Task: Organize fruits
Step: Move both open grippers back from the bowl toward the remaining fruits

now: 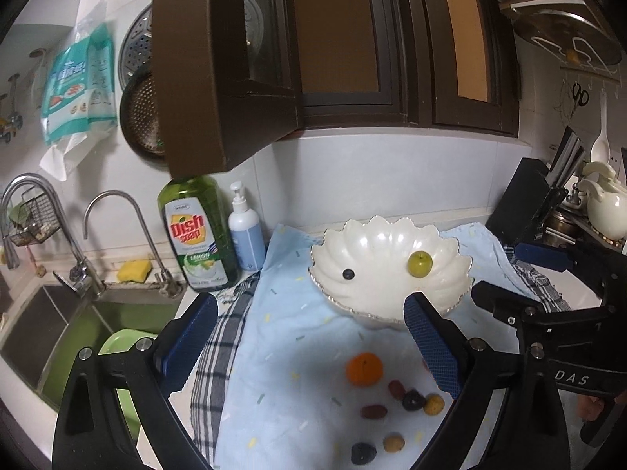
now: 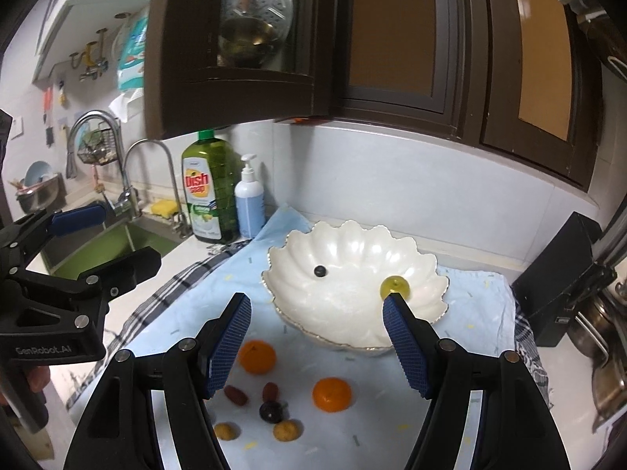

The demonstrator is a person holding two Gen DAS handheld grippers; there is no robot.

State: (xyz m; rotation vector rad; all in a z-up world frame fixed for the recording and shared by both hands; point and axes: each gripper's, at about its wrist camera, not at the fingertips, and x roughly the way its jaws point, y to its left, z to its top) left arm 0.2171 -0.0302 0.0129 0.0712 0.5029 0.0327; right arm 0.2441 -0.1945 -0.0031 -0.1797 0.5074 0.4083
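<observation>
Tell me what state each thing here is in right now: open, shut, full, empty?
Left gripper: open, holding nothing.
Right gripper: open, holding nothing.
Bowl: upright, holds only a green fruit and a dark berry.
Oranges: on the cloth, outside the bowl.
Cupboard door: open.
Dish soap bottle: upright, nearly full.

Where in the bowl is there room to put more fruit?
Most of the bowl is bare. The middle, between the blueberry and the green fruit, is free, and so is the near side toward the rim. On the cloth, it is crowded around the oranges and small fruits; its right part looks free.
</observation>
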